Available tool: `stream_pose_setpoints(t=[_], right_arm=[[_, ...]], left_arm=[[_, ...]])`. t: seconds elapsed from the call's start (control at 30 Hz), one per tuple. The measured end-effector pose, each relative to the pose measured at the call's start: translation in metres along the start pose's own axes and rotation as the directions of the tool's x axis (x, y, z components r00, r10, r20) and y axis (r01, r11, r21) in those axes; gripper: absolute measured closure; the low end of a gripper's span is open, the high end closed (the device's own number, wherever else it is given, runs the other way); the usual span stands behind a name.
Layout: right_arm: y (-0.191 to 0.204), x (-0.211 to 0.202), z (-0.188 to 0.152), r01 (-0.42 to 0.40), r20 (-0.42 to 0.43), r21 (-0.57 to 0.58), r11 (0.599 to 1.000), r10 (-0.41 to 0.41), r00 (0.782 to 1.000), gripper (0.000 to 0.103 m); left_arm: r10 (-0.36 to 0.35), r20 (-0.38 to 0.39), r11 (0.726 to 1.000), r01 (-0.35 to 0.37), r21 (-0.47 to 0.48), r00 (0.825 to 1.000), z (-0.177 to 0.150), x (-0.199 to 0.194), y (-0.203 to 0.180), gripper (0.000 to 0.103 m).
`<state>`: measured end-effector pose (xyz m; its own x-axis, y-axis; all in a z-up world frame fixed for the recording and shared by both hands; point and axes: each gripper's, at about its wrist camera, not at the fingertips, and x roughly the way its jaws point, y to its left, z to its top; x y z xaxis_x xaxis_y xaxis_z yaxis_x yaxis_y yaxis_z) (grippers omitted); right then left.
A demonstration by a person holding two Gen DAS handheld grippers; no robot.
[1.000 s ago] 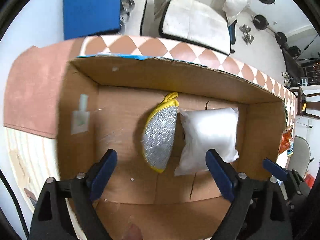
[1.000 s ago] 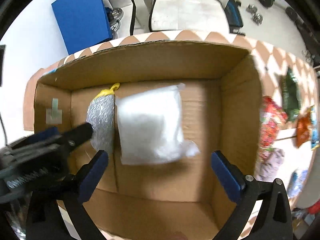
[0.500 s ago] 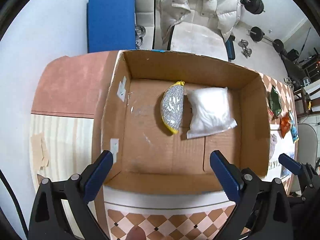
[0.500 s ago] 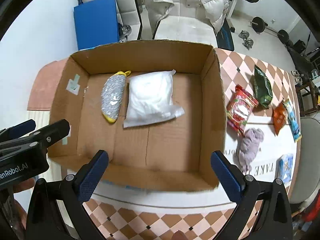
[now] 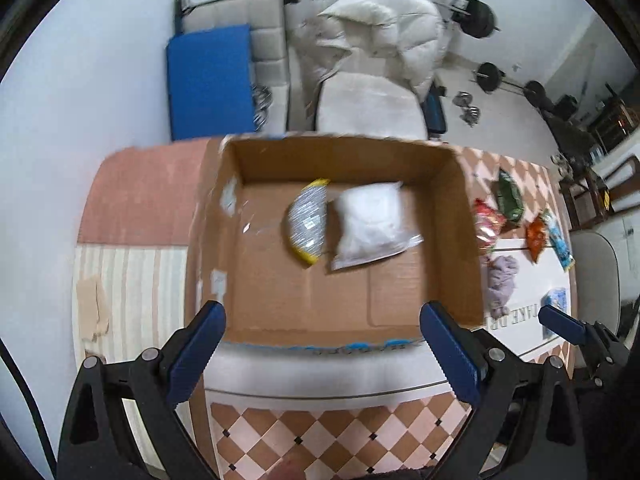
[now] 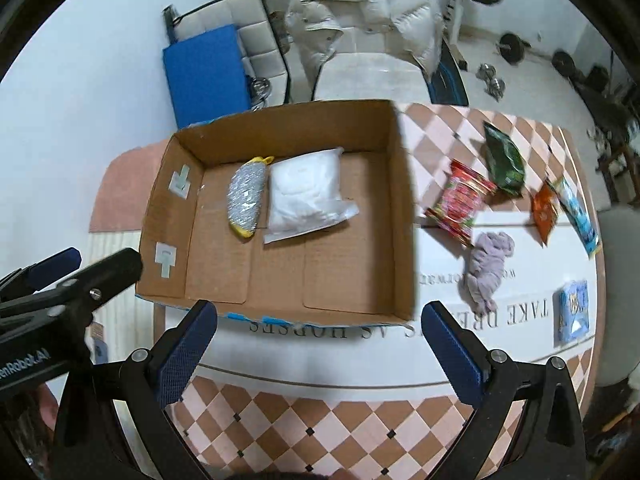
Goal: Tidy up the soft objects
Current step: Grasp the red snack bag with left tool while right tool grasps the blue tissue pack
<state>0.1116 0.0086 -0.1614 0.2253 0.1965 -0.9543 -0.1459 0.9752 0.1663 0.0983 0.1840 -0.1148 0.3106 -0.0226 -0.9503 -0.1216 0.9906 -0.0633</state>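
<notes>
We find the two soft things already in the cardboard box [image 6: 400,216]: a silver mesh pouch with yellow trim [image 6: 247,196] lies on the box floor toward the far wall, and a white padded bag in clear plastic [image 6: 306,196] lies just beside it on the right, their edges touching. The box stands open on a table [image 6: 320,424] with a pink-and-brown diamond pattern.

Our left gripper [image 5: 324,354] and right gripper [image 6: 320,348] both hang above the box's near edge with jaws spread wide and nothing between the blue pads [image 6: 186,354].

The right wrist view gives us the clearest look at what lies outside the box on its right: a lilac cloth bundle [image 6: 486,268], a red snack packet [image 6: 460,202], a dark green packet [image 6: 504,158], an orange packet [image 6: 544,210], a long light blue packet [image 6: 580,214] and a small blue pack [image 6: 574,312]. The left view shows these only small at its edge. The right view also catches the left gripper's black body, lettered "enRobot.AI" with the start cut off. On the white mat [image 6: 520,344] we read, upside down, "TAKE DRE…" and "AS HORSES"; the rest is blurred or hidden.

Beyond the table, both views show a cream puffer jacket [image 5: 380,36], a blue pad [image 5: 212,80] and barbell weights [image 5: 482,18].
</notes>
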Motion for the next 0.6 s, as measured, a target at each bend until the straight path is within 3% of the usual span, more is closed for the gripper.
stream_pose_setpoints(t=[0.1,0.23,0.37,0.5,0.6], right_arm=[[-0.048,-0.015,0.006,-0.005,0.002,0.083,0.996,0.005,1.0,0.0],[-0.137,-0.028,0.011,0.071,0.006,0.206,0.976,-0.074,0.997,0.0],[-0.239,-0.021,0.004,0.195,-0.072,0.307,0.931,-0.182,0.981,0.0],[-0.331,0.01,-0.003,0.298,-0.189,0.339,0.892,-0.245,0.951,0.0],[-0.374,0.034,-0.008,0.321,-0.237,0.342,0.883,-0.249,0.939,0.0]], left_arm=[[-0.006,0.013,0.997,0.006,0.071,1.0,0.016,-0.001,-0.043,0.003],[-0.038,-0.005,0.982,0.038,0.183,0.999,0.038,0.021,-0.114,0.003],[0.009,-0.085,0.942,0.02,0.334,0.996,0.056,0.076,-0.198,0.003],[0.075,-0.159,0.896,0.004,0.445,0.984,0.075,0.14,-0.263,0.003],[0.124,-0.246,0.877,0.01,0.481,0.961,0.087,0.192,-0.294,0.003]])
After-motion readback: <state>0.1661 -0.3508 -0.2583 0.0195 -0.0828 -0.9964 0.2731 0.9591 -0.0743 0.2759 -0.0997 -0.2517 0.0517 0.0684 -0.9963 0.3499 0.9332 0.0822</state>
